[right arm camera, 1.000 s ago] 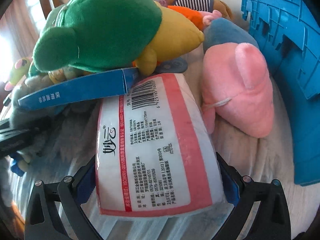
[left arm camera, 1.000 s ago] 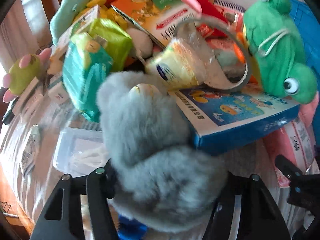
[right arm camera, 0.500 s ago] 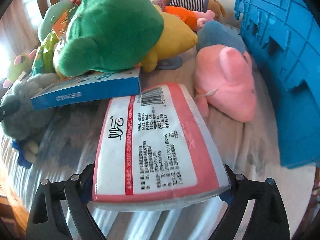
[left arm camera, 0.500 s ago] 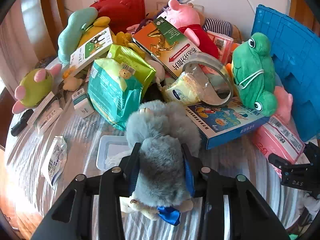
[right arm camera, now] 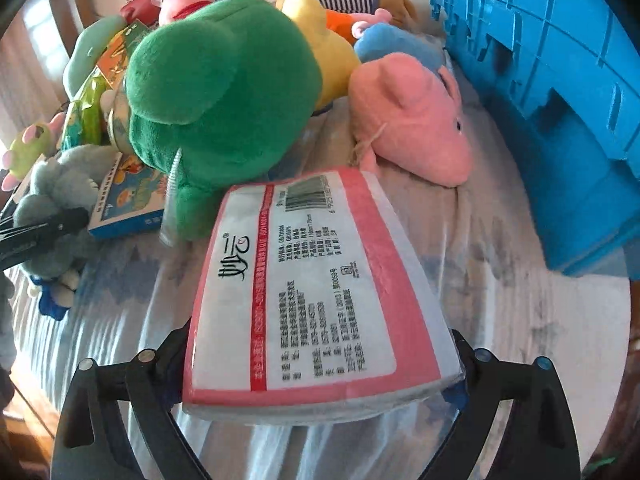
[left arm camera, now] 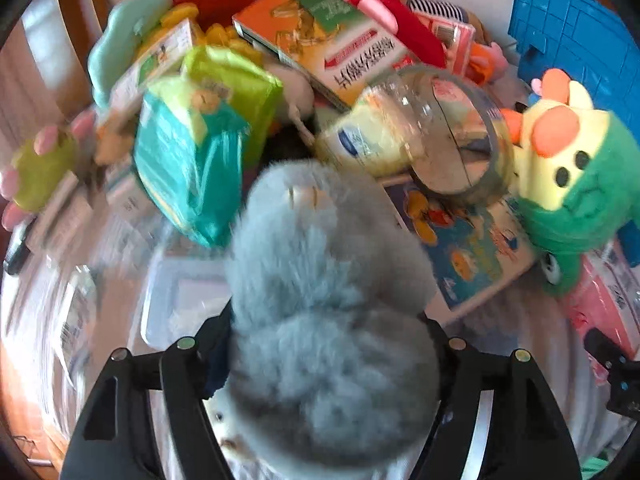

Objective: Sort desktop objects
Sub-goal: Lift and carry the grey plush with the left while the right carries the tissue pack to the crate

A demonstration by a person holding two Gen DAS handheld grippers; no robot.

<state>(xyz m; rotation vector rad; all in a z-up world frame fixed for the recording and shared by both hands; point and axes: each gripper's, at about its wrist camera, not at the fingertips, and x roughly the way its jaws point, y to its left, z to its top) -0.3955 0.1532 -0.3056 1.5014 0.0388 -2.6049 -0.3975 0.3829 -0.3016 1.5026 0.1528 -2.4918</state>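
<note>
A fluffy grey plush toy lies on the striped cloth and fills the gap of my left gripper. Its jaws are opening, and a strip of the left pad shows free beside the fur. From the right wrist the same plush appears at the left with a black left finger across it. A pink-and-white tissue pack sits tilted, its near end off the cloth, between the fingers of my right gripper. The jaws span its full width and are easing open slightly.
A green frog plush leans against the pack's far end, over a blue box. A pink plush and a blue crate stand to the right. A tape roll, a teal pack and a clear box crowd the left.
The left jaws pinched the grey plush narrow half a second ago and have since spread wide around it. The frog plush has tipped over. The right gripper has drawn back with the tissue pack.
</note>
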